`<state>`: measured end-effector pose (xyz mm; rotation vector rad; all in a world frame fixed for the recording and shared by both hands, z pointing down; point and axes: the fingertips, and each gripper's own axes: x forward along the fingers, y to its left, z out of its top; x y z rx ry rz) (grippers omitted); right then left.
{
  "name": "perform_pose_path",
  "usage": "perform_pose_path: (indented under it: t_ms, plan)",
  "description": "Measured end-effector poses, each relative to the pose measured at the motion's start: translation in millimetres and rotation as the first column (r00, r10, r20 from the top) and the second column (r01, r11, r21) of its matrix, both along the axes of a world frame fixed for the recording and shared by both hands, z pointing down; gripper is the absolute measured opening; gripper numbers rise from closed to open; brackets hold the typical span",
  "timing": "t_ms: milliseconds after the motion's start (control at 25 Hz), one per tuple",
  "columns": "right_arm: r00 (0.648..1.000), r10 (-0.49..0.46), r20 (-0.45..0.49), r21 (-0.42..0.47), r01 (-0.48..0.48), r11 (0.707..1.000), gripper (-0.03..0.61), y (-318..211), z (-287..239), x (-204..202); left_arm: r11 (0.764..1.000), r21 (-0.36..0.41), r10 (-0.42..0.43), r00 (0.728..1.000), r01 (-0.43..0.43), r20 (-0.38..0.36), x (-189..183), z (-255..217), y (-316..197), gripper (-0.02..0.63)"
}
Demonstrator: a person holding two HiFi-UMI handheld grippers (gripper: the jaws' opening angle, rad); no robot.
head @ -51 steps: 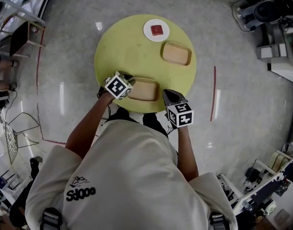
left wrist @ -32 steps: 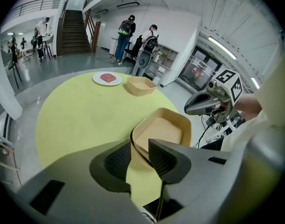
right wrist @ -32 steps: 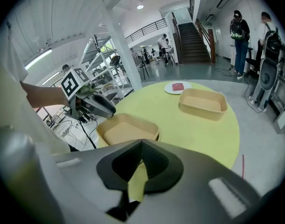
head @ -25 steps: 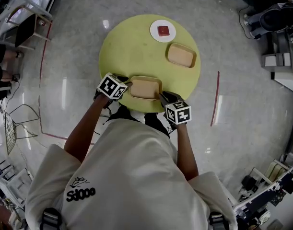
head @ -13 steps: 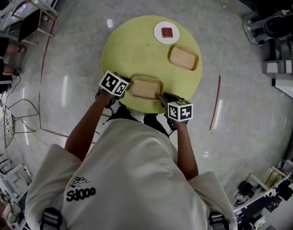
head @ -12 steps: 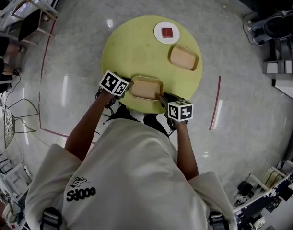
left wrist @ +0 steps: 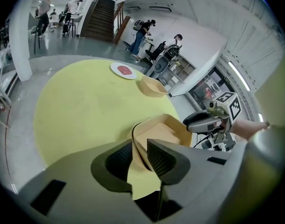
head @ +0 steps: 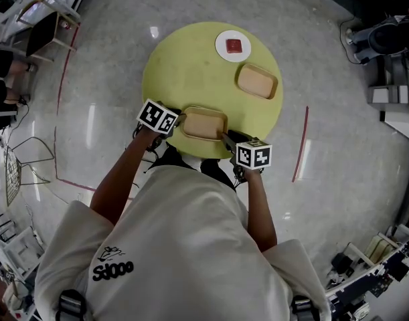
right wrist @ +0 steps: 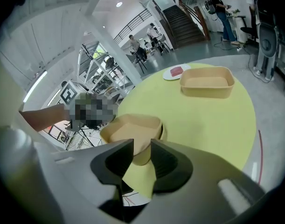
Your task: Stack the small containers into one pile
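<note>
Head view, straight down: got a tan rectangular paper tray (head: 204,124) sitting at 6 o'clock on the round yellow table (head: 184,65), right by the edge, plus a second matching tan tray (head: 257,81) out at 3 o'clock, well apart, nothing stacked yet. Also a white round plate with a red block (head: 220,47) at 1 o'clock. Got the left gripper (left wrist: 140,146) straddling the near tray's 9 o'clock wall, jaws easing apart, not pinching. Then the right gripper (right wrist: 142,148) spread wide around the 5 o'clock corner, no squeeze either. Guessing here: lift like this and probably just slip off the rim, or nudge the thing over the table edge. Clamp unevenly on those thin walls and likely buckle or tip it.
</note>
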<state>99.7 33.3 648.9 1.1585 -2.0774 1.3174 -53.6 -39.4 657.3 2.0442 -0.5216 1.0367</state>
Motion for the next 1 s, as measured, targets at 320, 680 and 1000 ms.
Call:
perform_pose_path:
  t_ms: [320, 680, 1000]
  plan:
    - [0.999, -0.035, -0.019, 0.003, 0.035, 0.999, 0.123, -0.5, 0.8, -1.2, 0.992, -0.125, -0.02, 0.999, 0.014, -0.04, 8.2, 9.4, 12.3, 0.127]
    - [0.999, -0.045, -0.01, -0.008, 0.045, 0.999, 0.123, -1.1, 4.5, -1.2, 0.996, -0.093, -0.014, 0.999, 0.01, -0.045, 11.8, 3.7, 1.7, 0.046]
    - [0.998, -0.064, -0.015, -0.011, 0.063, 0.998, 0.123, -2.0, 5.9, -5.4, 0.996, -0.088, -0.002, 1.0, 0.0, -0.025, 12.8, 9.5, 2.1, 0.044]
